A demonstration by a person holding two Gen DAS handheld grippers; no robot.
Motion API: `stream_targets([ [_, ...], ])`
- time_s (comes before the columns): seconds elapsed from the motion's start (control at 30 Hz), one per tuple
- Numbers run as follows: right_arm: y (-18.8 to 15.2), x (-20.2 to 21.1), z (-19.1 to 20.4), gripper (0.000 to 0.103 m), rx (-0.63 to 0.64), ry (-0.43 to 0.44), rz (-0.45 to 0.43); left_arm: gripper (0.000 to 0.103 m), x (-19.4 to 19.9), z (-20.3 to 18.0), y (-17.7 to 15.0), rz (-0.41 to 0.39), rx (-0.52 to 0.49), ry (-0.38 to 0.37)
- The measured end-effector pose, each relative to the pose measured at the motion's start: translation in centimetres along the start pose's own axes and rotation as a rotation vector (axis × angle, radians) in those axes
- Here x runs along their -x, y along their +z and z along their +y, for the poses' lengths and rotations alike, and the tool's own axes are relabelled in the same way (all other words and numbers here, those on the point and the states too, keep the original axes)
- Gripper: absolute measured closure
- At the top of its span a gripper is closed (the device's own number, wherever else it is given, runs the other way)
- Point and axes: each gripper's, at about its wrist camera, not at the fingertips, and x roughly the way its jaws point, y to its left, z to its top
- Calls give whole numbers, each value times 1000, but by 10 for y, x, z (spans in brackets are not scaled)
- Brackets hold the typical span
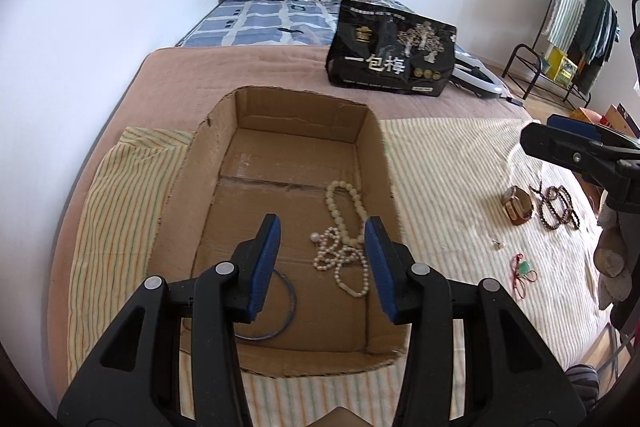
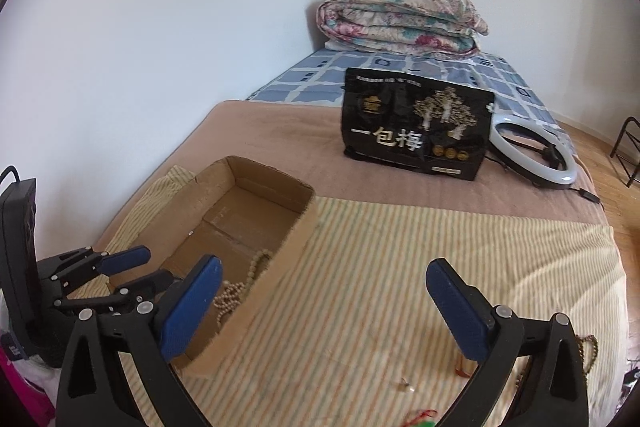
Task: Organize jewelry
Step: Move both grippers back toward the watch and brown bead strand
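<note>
With both jaws apart and empty, pearl necklaces (image 1: 343, 239) already lie in the cardboard box (image 1: 384, 163). I would swing the right gripper (image 2: 324, 311) lower right toward what looks like a watch (image 1: 517, 209), descending squarely.

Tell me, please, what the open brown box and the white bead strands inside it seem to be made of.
Open brown box: corrugated cardboard, matte, by its torn, creased edges. White bead strands: probably pearl or imitation pearl, smooth with soft gloss; the pictures cannot settle which.
</note>
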Motion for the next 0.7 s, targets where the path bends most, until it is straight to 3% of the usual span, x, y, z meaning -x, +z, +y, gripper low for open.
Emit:
stream_targets([
  [0.07,-6,9,-11,0,-4,-25,-3,58,2,-7,0,-2,-10,-3],
  [0.2,-16,26,-33,0,-20,-60,-13,48,5,-25,0,-10,-31,-18],
  [0.7,-66,86,-157,0,-160,-247,-24,48,-2,-103,3,4,-108,-78],
])
